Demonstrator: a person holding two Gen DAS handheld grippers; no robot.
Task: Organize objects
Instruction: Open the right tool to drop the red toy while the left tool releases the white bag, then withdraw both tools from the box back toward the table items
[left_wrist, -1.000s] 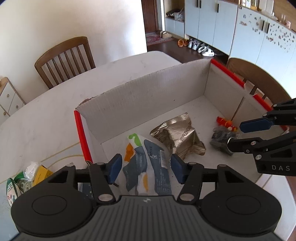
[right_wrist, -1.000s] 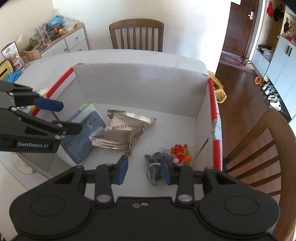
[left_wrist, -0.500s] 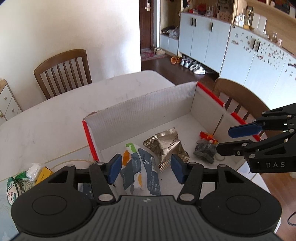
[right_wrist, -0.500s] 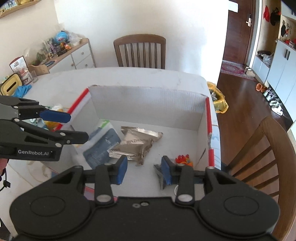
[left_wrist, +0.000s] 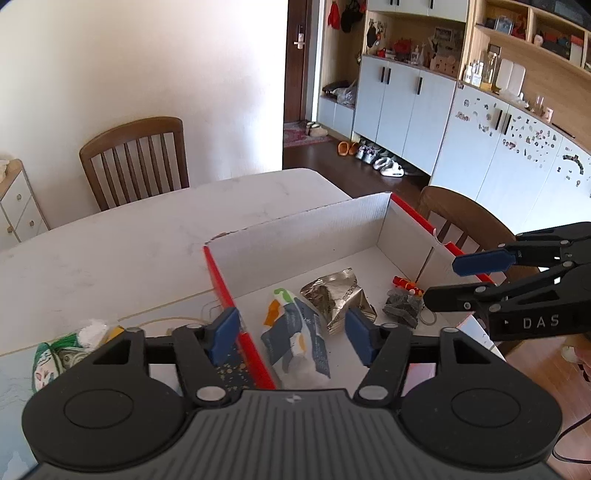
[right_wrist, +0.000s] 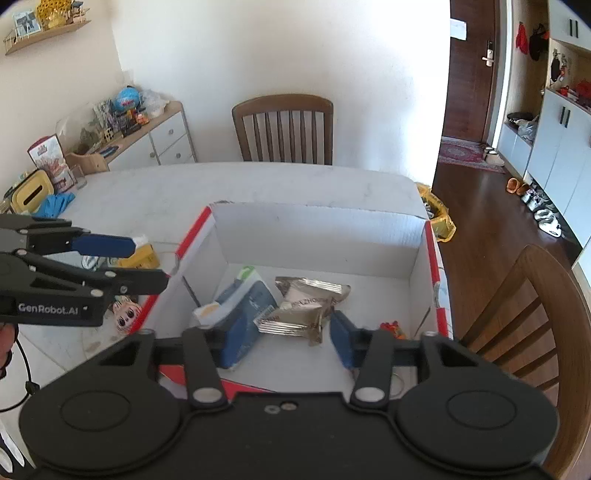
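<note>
One white box (left_wrist: 306, 236) on the desk (left_wrist: 129, 236) holds four things below both tongs: blue pouch (left_wrist: 295, 328), silver packet (left_wrist: 338, 297), dark bundle (left_wrist: 402, 306), orange toy (left_wrist: 406, 283). Left tongs (left_wrist: 291, 334) and right tongs (right_wrist: 275, 338) are both opening, empty, touching nothing.

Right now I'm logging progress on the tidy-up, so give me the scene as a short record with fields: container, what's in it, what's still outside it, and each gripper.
container: open cardboard box with red edges, on the white table
inside: blue-and-white pouch, crumpled foil packet, dark bundle, small red-orange toy
outside: green-and-yellow packets on the table beside the box's left wall
left gripper: jaws opening, nothing between them, above the box
right gripper: jaws opening, nothing held, above the box
</note>
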